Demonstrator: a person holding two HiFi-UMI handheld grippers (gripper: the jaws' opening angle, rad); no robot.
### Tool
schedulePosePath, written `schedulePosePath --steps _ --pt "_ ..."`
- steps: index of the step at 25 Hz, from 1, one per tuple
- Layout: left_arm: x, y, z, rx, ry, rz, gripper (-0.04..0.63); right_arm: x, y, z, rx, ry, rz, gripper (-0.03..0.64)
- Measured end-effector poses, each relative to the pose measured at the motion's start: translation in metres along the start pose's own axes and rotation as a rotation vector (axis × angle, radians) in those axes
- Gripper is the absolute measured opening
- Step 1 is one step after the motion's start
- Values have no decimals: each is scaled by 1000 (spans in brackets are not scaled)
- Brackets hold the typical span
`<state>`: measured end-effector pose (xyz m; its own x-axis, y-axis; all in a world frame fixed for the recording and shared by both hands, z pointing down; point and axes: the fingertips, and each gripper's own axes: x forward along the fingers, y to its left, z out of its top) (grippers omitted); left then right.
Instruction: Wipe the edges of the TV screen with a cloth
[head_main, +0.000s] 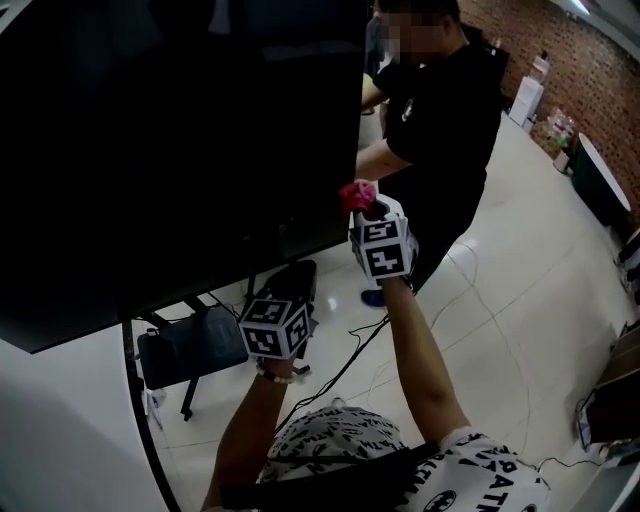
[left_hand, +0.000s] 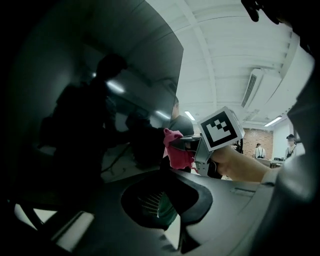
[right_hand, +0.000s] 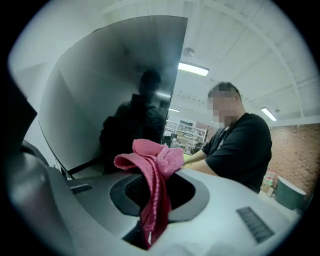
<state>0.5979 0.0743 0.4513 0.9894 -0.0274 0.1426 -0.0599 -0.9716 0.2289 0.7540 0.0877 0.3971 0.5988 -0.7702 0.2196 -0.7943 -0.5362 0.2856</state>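
1. The TV screen (head_main: 150, 150) fills most of my head view, dark and switched off; its right edge and bottom edge show, while the top and left edges are cut off.
2. A person in a black shirt (head_main: 440, 130) stands just beyond the right edge, 1 arm reaching behind the set.
3. My left gripper (head_main: 280, 315) hangs below the bottom edge; its jaws look drawn together with nothing between them.
4. My right gripper (head_main: 368, 205) is clamped on the pink cloth (right_hand: 152, 170), held at the lower part of the right edge.
5. I judge the wiping to be under way on that edge; nothing shows which edges are already done, so all 4 may remain.
6. I cannot tell whether the cloth touches the frame; the dark glass hides dust or smears.
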Motion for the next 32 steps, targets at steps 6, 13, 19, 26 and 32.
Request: schedulePosePath --steps 6,13,19,26,32 --pt "-2 -16 75 124 -88 -26 -6 -18 -20 63 -23 -103 -72 77" --pt "1 -38 166 226 -207 -41 -6 -32 -36 133 -21 -191 -138 77" --pt "-5 -58 217 278 -265 -64 -6 -53 -58 207 -80 -280 -182 77" --pt "-18 -75 291 363 -326 -66 -6 -69 -85 296 -164 -364 -248 77" --pt "-33 -87 348 422 -355 -71 -6 -88 -105 369 -242 -422 -303 77"
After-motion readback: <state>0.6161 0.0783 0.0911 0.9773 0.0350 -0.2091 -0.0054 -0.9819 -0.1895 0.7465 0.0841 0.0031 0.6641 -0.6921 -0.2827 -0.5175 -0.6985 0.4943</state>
